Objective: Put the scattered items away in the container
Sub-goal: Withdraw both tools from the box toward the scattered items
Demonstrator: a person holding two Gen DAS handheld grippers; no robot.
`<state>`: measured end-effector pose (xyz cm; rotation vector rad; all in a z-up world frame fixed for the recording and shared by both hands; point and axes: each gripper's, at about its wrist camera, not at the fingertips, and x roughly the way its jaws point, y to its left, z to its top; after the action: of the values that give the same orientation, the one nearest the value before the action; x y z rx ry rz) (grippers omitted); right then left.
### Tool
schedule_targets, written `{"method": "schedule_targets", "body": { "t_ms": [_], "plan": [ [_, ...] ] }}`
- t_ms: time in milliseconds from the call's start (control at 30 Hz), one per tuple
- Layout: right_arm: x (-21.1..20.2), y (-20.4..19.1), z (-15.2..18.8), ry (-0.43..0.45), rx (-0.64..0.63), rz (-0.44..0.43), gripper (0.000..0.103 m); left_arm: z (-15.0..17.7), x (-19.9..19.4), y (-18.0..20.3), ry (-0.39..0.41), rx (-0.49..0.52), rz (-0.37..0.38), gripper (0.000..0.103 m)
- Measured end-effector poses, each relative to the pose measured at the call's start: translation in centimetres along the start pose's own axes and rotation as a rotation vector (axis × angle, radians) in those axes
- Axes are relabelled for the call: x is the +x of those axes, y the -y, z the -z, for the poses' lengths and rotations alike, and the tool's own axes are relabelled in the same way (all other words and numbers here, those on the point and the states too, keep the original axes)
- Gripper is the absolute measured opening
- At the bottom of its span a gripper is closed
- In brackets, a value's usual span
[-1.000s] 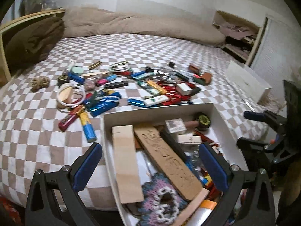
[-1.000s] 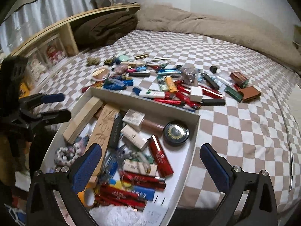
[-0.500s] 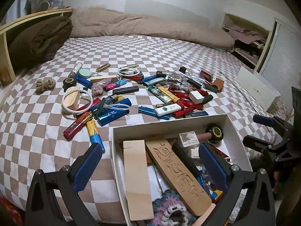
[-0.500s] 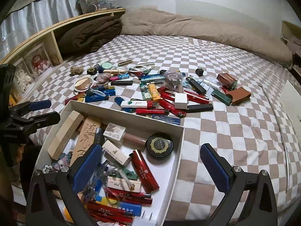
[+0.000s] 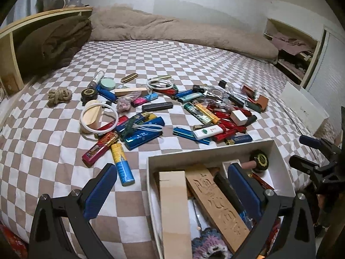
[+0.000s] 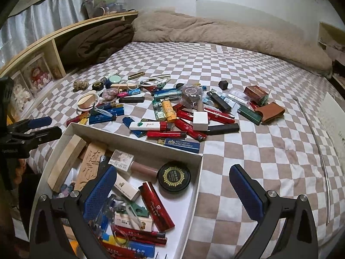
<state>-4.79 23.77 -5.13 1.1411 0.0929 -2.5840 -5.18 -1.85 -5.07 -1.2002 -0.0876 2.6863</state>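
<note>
Scattered items (image 6: 183, 112) lie on the bed (image 6: 258, 151) behind the container (image 6: 199, 172).

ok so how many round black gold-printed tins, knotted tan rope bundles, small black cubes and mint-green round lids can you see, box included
round black gold-printed tins: 2
knotted tan rope bundle: 1
small black cube: 1
mint-green round lid: 1
total: 5

checked bedsheet (image 5: 194, 60): matt cloth | container (image 6: 195, 185): white card | carved plank (image 5: 217, 202): bare wood
</note>
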Motion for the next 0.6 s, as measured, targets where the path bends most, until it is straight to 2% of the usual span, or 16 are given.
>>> {"method": "schedule_targets", "body": {
  "t_ms": [133,400,600],
  "plan": [
    [0.4,0.3,-0.3,-0.001,0.011,-0.003,0.103,-0.3,0.2,-0.4,0.006,-0.002,-0.021,0.103],
    [0.6,0.8,-1.2,0.006,0.013,-0.009,0.103,-1.4,0.3,-0.2,0.020,0.007,-0.015,0.103],
    [0.8,1.8,-1.8,0.015,0.028,0.018,0.103,-2.3,0.5,-0.7,0.027,0.008,-0.010,0.103]
  ]
}}
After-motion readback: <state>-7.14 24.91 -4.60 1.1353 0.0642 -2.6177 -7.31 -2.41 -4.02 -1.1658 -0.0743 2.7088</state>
